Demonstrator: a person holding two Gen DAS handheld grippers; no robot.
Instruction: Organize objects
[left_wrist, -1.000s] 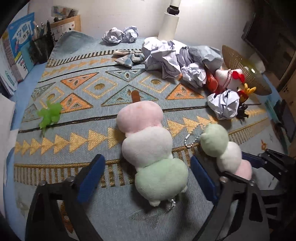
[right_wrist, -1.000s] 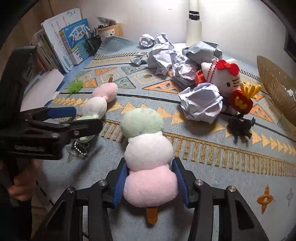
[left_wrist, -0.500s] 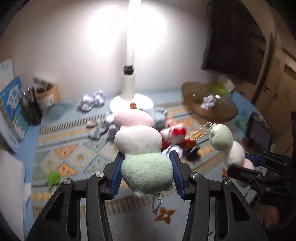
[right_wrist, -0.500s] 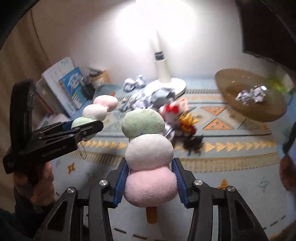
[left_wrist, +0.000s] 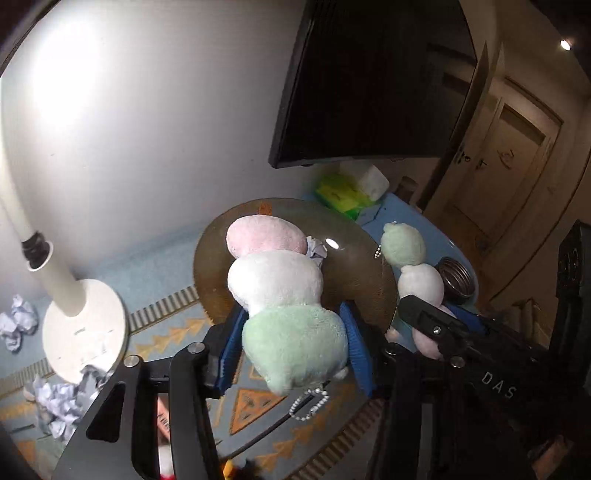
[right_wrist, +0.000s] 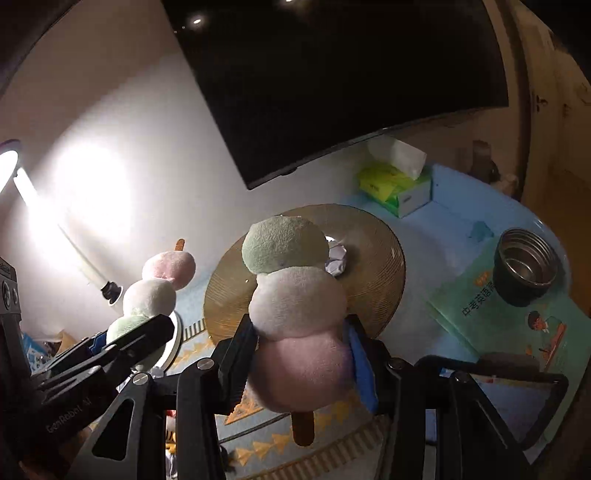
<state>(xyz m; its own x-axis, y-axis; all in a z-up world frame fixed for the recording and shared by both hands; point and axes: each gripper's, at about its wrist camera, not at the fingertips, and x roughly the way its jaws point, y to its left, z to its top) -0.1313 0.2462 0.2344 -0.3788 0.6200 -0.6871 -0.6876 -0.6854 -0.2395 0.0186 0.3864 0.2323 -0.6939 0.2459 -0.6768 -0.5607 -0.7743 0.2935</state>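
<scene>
Left gripper (left_wrist: 291, 350): black frame with blue pads, angled downward over the patterned blue-and-orange mat (left_wrist: 255, 402). Its jaws are opening, yet the blue pads still press both sides of the green ball of a plush three-ball dango skewer (left_wrist: 280, 291) — green nearest the camera, white in the middle, pink farthest. A bead chain (left_wrist: 308, 406) hangs from the green end. The toy is clear of the mat, its pink end in front of the round woven tan tray (left_wrist: 362, 280).

Right gripper (right_wrist: 303, 365): same construction, likewise angled downward. Its jaws are opening slightly, with the pads still bearing on the pink ball of a second plush three-ball dango skewer (right_wrist: 295, 295) — pink nearest, white in the middle, green farthest. The brown stick end (right_wrist: 303, 428) projects below the pink ball. This toy is also held in the air in front of the tray.

In the right wrist view the left gripper and its toy stand to the left, at a similar height. In the left wrist view the right gripper stands to the right, just beside the tray rim.

A crumpled paper ball (right_wrist: 336, 258) lies in the tray. A white lamp base (left_wrist: 85, 332) rests on the mat to the left. A metal cup (right_wrist: 528, 266) stands on a green booklet (right_wrist: 513, 321) at the right.
</scene>
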